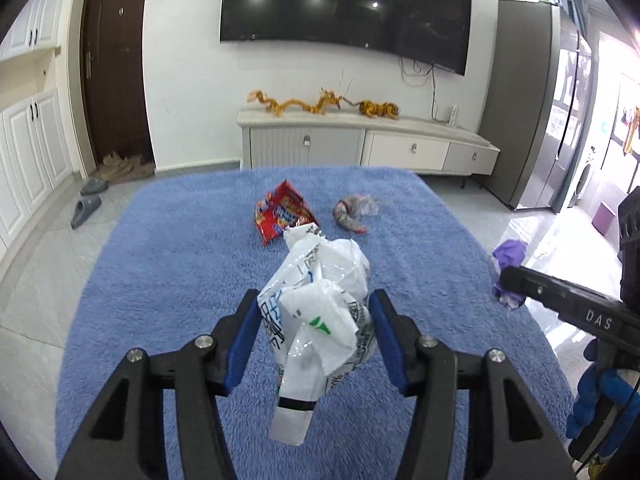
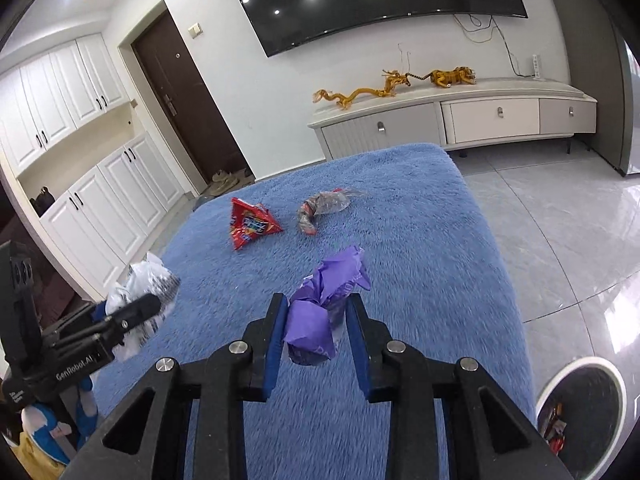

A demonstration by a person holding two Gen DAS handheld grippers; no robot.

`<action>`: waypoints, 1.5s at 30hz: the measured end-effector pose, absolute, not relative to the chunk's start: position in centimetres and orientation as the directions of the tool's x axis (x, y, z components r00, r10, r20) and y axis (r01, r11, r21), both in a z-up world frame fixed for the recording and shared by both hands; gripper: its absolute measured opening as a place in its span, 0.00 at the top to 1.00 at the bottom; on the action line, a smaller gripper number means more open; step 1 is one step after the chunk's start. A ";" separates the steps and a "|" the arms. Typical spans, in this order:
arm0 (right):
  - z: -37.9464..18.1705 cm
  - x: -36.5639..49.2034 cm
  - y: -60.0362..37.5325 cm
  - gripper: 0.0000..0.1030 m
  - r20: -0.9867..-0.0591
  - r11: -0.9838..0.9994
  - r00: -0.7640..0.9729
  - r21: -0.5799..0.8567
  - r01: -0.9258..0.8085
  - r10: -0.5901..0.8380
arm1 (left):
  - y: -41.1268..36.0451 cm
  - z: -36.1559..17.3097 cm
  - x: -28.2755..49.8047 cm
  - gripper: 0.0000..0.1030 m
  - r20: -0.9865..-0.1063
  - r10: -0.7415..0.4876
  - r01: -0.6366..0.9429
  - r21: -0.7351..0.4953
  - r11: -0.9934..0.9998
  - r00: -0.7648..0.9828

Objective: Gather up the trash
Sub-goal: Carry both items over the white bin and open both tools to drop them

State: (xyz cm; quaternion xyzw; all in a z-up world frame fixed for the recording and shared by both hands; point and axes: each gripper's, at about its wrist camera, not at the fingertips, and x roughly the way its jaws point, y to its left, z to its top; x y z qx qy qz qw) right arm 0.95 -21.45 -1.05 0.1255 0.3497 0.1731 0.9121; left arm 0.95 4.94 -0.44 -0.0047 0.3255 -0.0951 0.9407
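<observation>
Your left hand-held gripper (image 1: 314, 324) is clamped on a crumpled white wrapper (image 1: 320, 304) with black print and a small green mark. The blue pads (image 1: 244, 344) press it from both sides, and its loose tail hangs down below the fingers, clear of the blue fuzzy surface (image 1: 180, 264) underneath.

Your right hand-held gripper (image 2: 316, 324) is clamped on a crumpled purple wrapper (image 2: 320, 304). Its blue pads (image 2: 274, 344) squeeze the lower part of the bundle, while the top flares out ahead of the fingertips. This wrapper is also held above the surface.

From the left camera, the right hand-held gripper reaches in from the right edge, with your blue-gloved hand (image 1: 600, 396) on its handle. From the right camera, the left hand-held gripper shows at the left edge with the white wrapper in its tips.

Ahead of both grippers, well apart from them, two more pieces of trash lie on the surface: a red snack bag (image 1: 282, 212) to the left and a twisted clear wrapper (image 1: 354, 210) with a reddish end just beside it to the right.

Low and to the right of your right hand-held gripper, off the edge of the surface, a white-rimmed bin (image 2: 582, 404) stands on the floor with some red scraps in it.

Farther ahead, a low white cabinet (image 1: 400, 140) stands against the wall, carrying yellow dragon (image 1: 296, 102) and tiger figures (image 1: 378, 109), with a dark television (image 1: 344, 8) mounted above.
</observation>
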 end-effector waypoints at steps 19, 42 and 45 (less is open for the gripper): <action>2.6 -5.9 -20.6 0.73 -0.507 0.894 0.742 0.335 -0.298 0.438 | 3.4 3.4 -6.9 0.48 -0.523 -0.131 0.163 0.016 0.986 0.842; 3.7 -11.1 -25.4 0.73 -0.444 0.915 0.820 0.340 -0.220 0.362 | -0.8 5.3 -10.4 0.48 -0.470 -0.147 0.192 0.049 0.980 0.870; 3.7 -11.4 -25.9 0.73 -0.434 0.915 0.828 0.344 -0.211 0.355 | -1.3 5.2 -10.8 0.48 -0.459 -0.139 0.190 0.067 0.979 0.877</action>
